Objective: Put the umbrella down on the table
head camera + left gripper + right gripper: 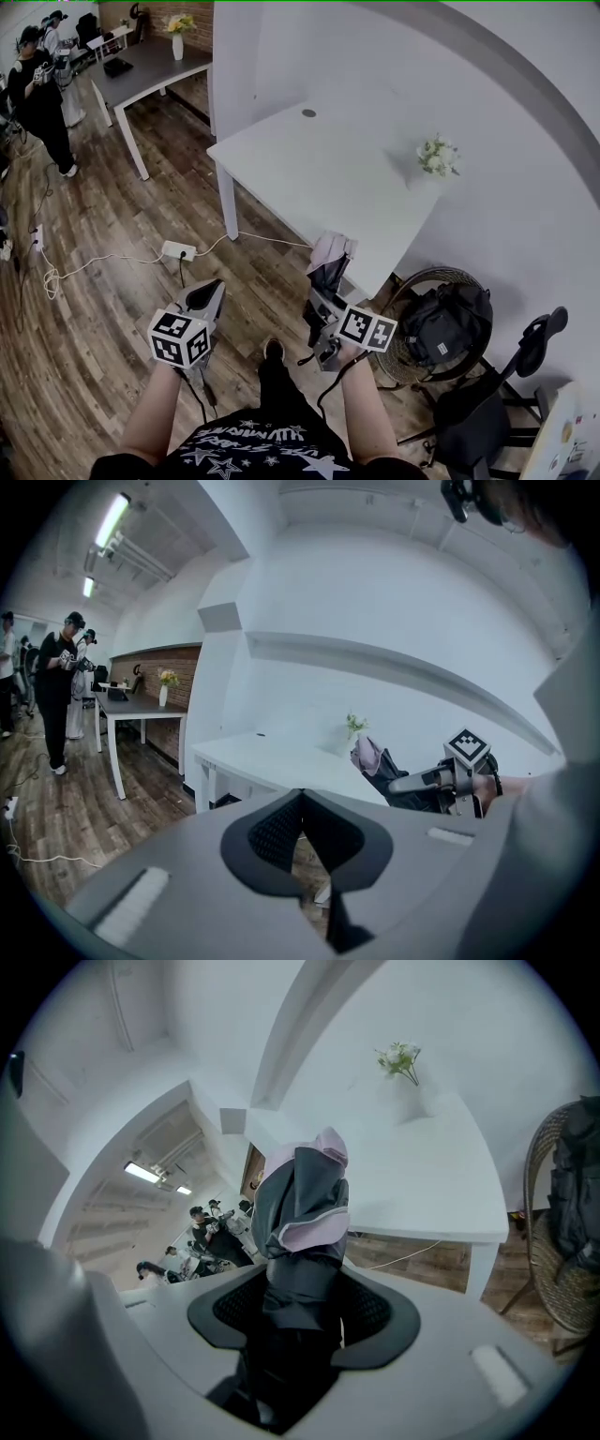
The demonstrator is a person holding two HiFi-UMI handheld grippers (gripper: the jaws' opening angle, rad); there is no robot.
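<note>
A folded grey umbrella with a pink edge [330,265] sticks up from my right gripper [323,302], which is shut on its lower part, just short of the white table's [319,178] near corner and above the wooden floor. In the right gripper view the umbrella [302,1208] fills the space between the pads of the gripper [305,1312], with the table [422,1180] beyond it. My left gripper [208,292] is to the left over the floor, its jaw tips [301,803] together with nothing in them. From the left gripper view, the umbrella [372,758] and right gripper [422,782] show at right.
A small vase of flowers [438,157] stands at the table's far right. A black backpack in a round wicker basket [448,323] and a black chair [525,361] sit right of the table corner. A power strip with cables [178,250] lies on the floor. People [37,94] stand far left near a dark table [150,61].
</note>
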